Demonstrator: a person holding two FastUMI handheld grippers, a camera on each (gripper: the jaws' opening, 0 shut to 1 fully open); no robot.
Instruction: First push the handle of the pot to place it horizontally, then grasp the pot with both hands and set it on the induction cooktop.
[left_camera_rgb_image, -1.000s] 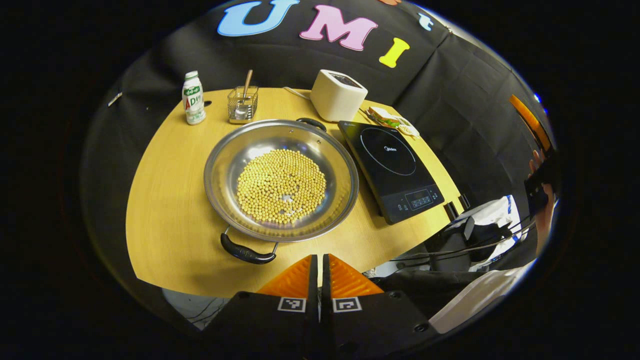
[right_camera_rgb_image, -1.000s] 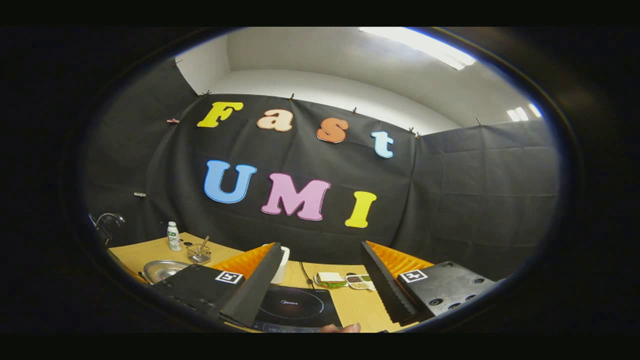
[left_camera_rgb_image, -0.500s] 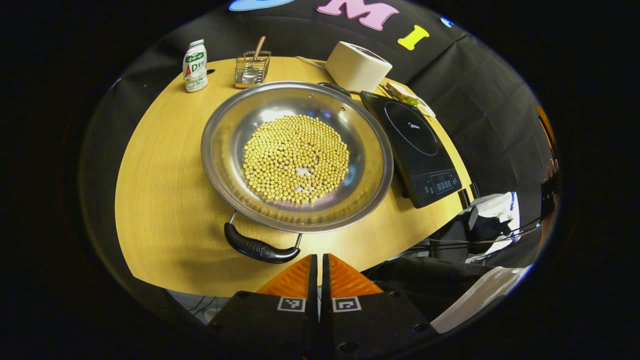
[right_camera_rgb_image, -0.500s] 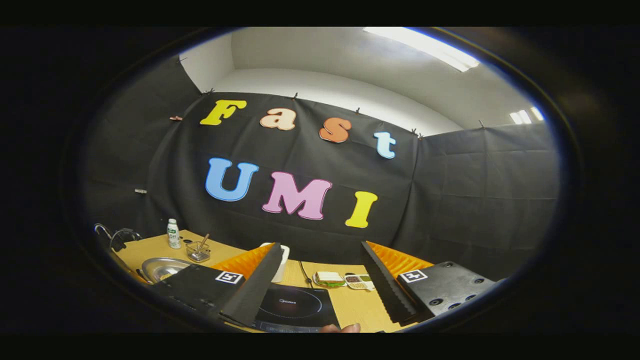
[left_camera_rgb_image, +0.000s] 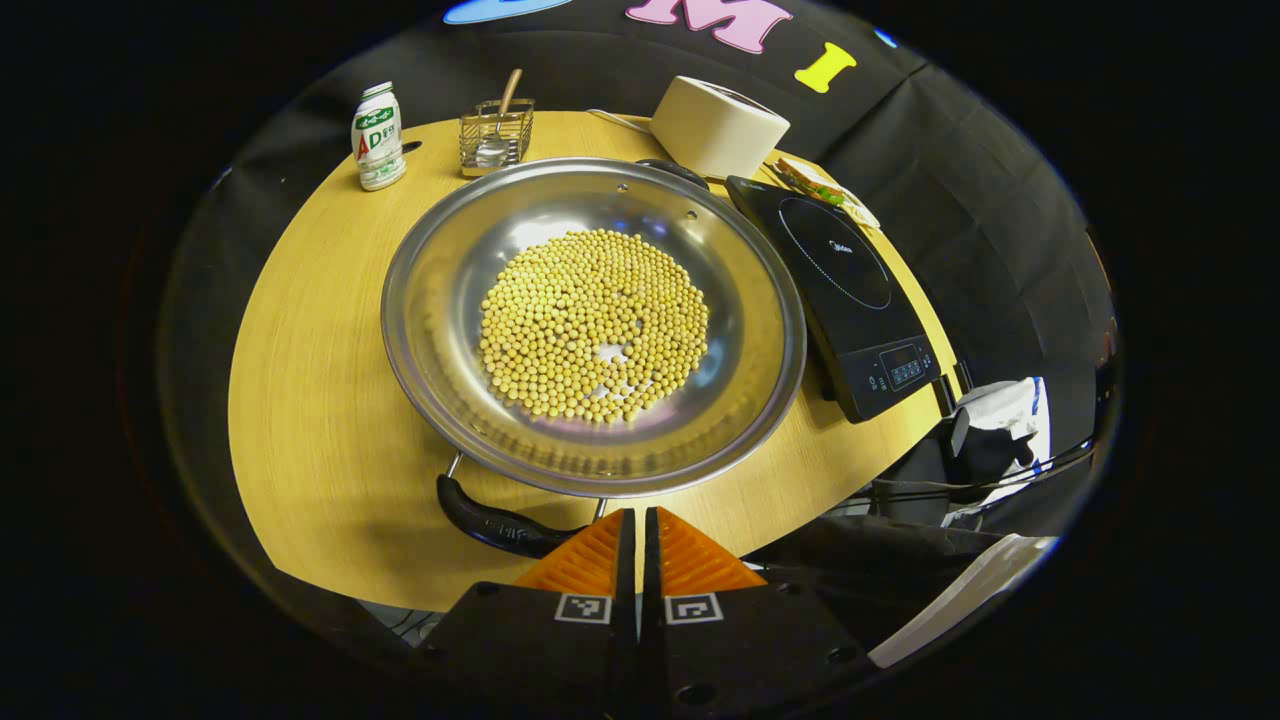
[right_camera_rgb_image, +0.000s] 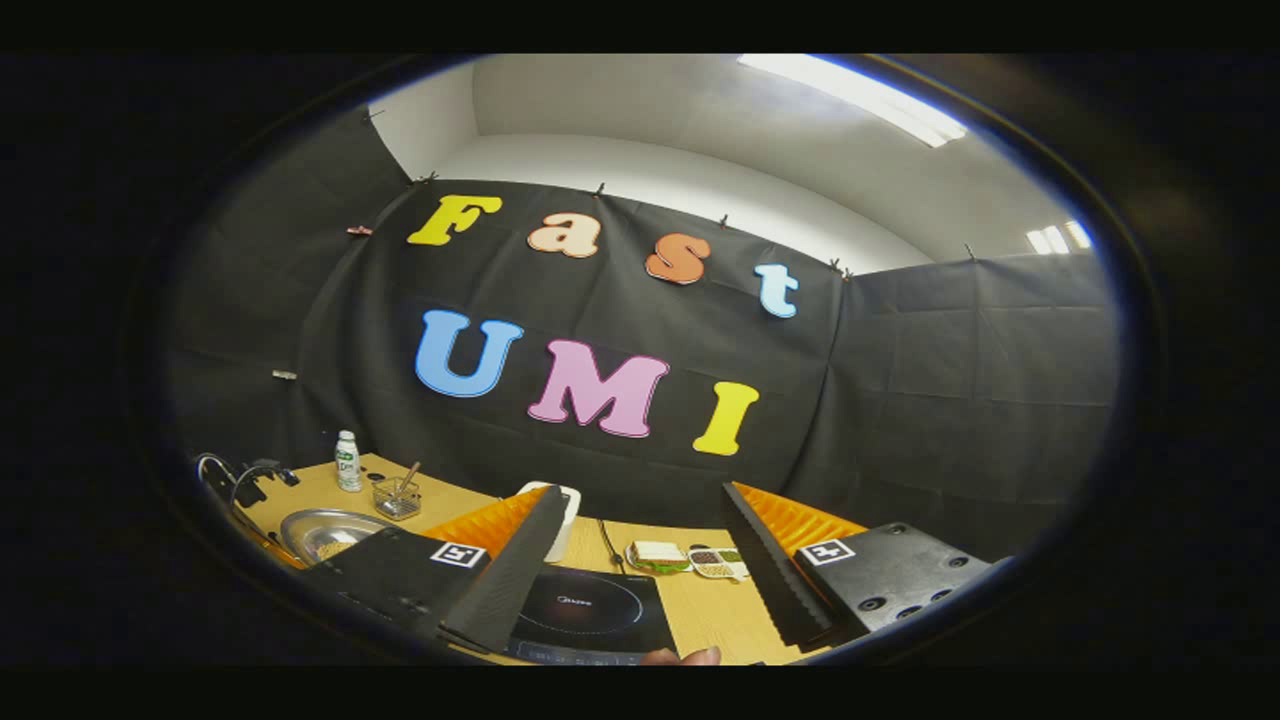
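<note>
The wide, shallow stainless-steel pot with a layer of small yellow beans fills the centre of the left gripper view, resting on the round pale-wood counter. Its near black loop handle lies at the lower centre of the frame, running slantwise rather than level across the picture; the far black handle peeks over the rim at upper centre. The flat black induction cooktop sits just beside the pot on the right, apparently not quite touching, though the rim hides the gap.

The left tool has its fingers closed together with nothing between them, its tips just at the right end of the near handle. The right tool, in the right gripper view, is spread wide and empty above the cooktop's near edge at the bottom of the frame.

The risks, as I judge them: a push landing on the handle's end could slip off the rounded grip, or turn the pot too fast and send the loose beans sliding. A pot swung too far may knock the cooktop, or the cream rounded appliance behind. Later, an uneven two-sided lift would tilt the shallow pan and spill beans over its low rim.
</note>
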